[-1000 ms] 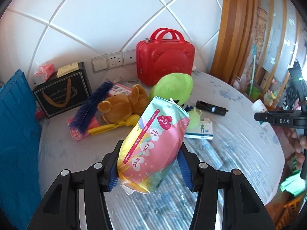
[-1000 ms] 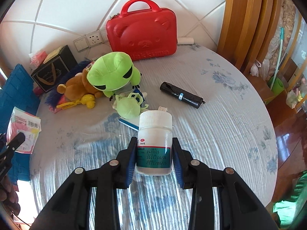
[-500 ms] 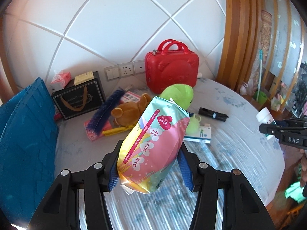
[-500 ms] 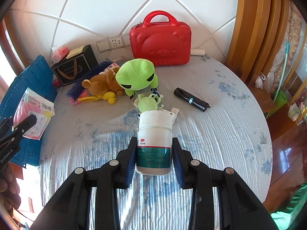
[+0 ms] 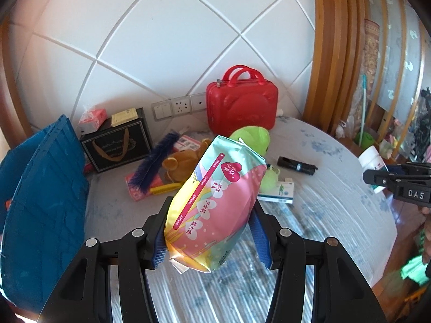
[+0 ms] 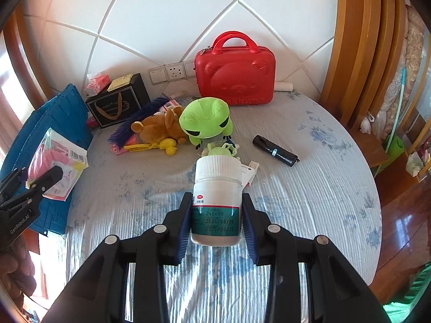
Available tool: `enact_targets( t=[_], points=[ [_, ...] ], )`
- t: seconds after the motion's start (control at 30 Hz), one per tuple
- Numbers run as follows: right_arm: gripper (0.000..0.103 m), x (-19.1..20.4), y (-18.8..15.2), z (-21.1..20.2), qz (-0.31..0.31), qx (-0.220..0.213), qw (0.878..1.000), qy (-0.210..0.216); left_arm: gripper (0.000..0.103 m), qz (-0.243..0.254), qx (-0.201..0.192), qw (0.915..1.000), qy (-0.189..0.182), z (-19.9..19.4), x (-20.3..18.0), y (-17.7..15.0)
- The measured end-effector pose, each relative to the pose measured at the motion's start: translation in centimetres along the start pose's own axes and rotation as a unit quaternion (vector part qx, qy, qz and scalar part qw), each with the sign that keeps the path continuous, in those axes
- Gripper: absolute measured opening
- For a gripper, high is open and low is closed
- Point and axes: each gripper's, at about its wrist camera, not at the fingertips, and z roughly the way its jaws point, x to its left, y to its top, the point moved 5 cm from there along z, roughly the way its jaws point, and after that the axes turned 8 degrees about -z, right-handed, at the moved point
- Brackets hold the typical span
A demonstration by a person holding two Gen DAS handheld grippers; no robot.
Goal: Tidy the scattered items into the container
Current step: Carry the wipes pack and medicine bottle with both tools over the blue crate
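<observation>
A round surface (image 6: 309,188) in a blue-flowered cloth is sitting against a white tiled wall, with a blue container (image 5: 40,202) at its left edge. The left gripper (image 5: 210,231) is holding a pastel pink-and-green packet (image 5: 215,204) tilted above the cloth, jaws clamped on its lower half. The right gripper (image 6: 216,223) is gripping an upright white bottle (image 6: 216,202) with a teal label, jaws pressed against its sides.

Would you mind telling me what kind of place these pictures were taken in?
Probably a home living or dining room: a round table with a blue floral cloth stands against a white padded wall with sockets, strewn with a green frog plush toy and a red bear-embossed carry case.
</observation>
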Motion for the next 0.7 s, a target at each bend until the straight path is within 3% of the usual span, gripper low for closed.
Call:
enact_targets(
  t=[0.4, 0.7],
  points=[
    [0.034, 4.1, 0.7, -0.8, -0.007, -0.010, 1.000, -0.002, 0.052, -0.008, -0.007, 0.9999, -0.008, -1.8, 3.7, -0.5],
    [0.034, 9.6, 2.4, -1.0, -0.018, -0.019, 1.000, -0.010, 0.052, -0.013, -0.025, 0.9995, -0.010, -3.6, 9.9, 0.2]
  ],
)
